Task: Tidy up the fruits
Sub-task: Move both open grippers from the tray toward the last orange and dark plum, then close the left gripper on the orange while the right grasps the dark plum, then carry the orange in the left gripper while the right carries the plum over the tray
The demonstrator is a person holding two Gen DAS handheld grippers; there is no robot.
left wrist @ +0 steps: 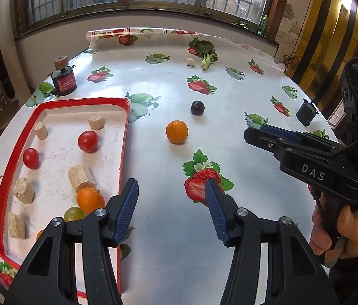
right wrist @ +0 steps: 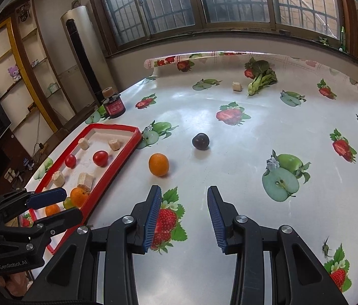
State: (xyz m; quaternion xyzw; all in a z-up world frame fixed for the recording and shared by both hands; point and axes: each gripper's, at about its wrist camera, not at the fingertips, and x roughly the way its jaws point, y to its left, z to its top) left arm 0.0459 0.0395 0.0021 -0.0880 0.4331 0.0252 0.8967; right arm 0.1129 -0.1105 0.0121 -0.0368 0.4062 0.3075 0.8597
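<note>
Two loose fruits left: round orange tangerine [right wrist: 158,164] sits dead ahead, just up-left of the empty, parted right gripper [right wrist: 182,218]; left gripper [left wrist: 171,211] released too, similarly near.

A dark jar [left wrist: 63,82] with a cork-coloured block on its lid stands at the far left of the table [left wrist: 168,228], beyond the tray's far corner. A leafy green vegetable [left wrist: 205,52] lies far off near the table's back edge, a small pale block [left wrist: 191,62] just to its left. A black cup [left wrist: 306,113] sits at the right edge.
</note>
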